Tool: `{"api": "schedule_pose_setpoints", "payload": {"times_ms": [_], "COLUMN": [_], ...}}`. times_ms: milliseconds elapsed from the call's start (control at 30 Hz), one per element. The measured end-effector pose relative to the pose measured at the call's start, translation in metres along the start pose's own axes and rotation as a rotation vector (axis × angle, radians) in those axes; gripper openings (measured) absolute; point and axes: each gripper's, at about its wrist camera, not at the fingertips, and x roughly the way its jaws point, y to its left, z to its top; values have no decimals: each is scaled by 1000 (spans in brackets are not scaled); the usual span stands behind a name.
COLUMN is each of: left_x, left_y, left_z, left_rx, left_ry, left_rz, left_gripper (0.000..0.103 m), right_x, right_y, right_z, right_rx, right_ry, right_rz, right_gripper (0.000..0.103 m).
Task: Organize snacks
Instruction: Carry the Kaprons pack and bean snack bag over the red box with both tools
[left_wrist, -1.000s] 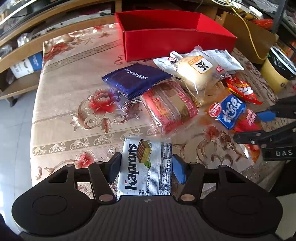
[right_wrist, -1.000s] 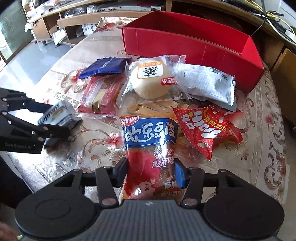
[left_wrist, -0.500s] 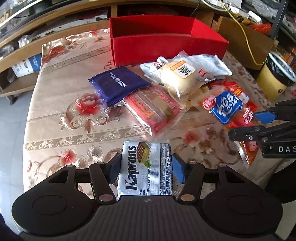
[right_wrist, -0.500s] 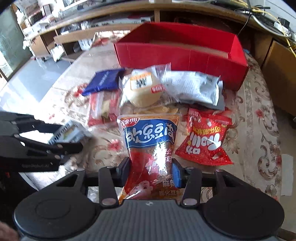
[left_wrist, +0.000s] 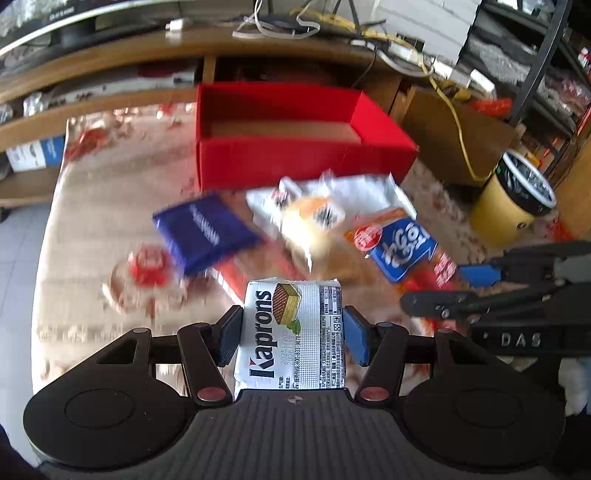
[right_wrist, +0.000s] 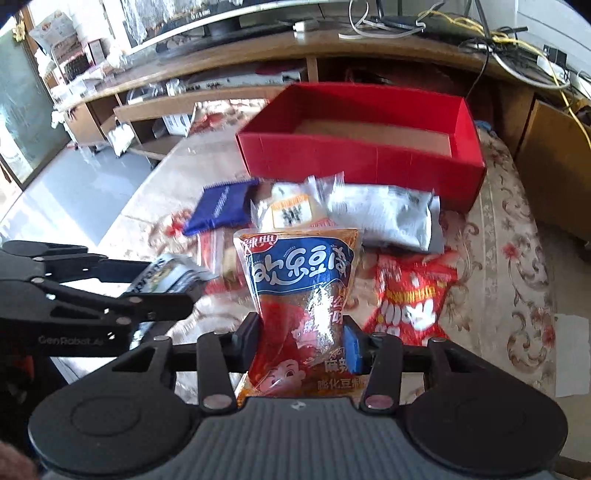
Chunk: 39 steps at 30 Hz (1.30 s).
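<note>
My left gripper (left_wrist: 291, 338) is shut on a white Kaprons wafer pack (left_wrist: 291, 332), held clear of the table. My right gripper (right_wrist: 303, 345) is shut on a red and blue spicy snack bag (right_wrist: 301, 288), also lifted; the same bag (left_wrist: 400, 247) and gripper (left_wrist: 480, 288) show at the right of the left wrist view. The red box (left_wrist: 295, 136) (right_wrist: 369, 147) stands open at the table's far side, its brown floor bare. On the cloth before it lie a dark blue wafer pack (left_wrist: 205, 230) (right_wrist: 221, 206), a wrapped bun (right_wrist: 291, 212), a silver pack (right_wrist: 384, 216) and a red chip bag (right_wrist: 410, 295).
The floral tablecloth (right_wrist: 509, 258) covers a round table. Wooden shelving (right_wrist: 258, 74) with cables runs behind the box. A yellow bin (left_wrist: 513, 199) stands on the floor at the right. My left gripper (right_wrist: 92, 295) reaches in from the left of the right wrist view.
Both grippers have risen from the table with their packs and tilted up, so the red box's inside now shows. The right jaws tightened on the snack bag.
</note>
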Motion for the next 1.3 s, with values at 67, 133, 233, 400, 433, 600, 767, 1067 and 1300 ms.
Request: {"api": "schedule_pose_setpoints", "payload": {"times_ms": [67, 133, 233, 400, 433, 600, 767, 1067, 1300], "left_x": [0, 2, 4, 14, 17, 36, 57, 102, 133], "left_y": [0, 1, 2, 1, 1, 3, 5, 16, 23], "left_z": [10, 20, 36, 64, 71, 101, 131, 169, 178], "left_rx": [-3, -17, -36, -43, -47, -63, -69, -99, -100], "left_ry": [-24, -46, -78, -117, -123, -143, -159, -148, -110], "left_rz": [0, 1, -4, -5, -4, 0, 15, 61, 95], "left_gripper": [64, 64, 64, 64, 64, 64, 64, 64, 65], "right_x": [-2, -3, -7, -6, -4, 2, 12, 50, 91], "right_y": [-1, -3, -7, -20, -23, -41, -57, -77, -92], "right_z": [7, 15, 29, 57, 62, 91, 116, 159, 179], "right_rx": [17, 31, 50, 86, 92, 126, 140, 144, 148], "right_ry": [-19, -37, -75, -126, -132, -168, -188, -180, -138], "right_rz": [3, 4, 3, -15, -19, -37, -59, -97, -115], "right_gripper": [51, 51, 51, 51, 51, 51, 51, 51, 51]}}
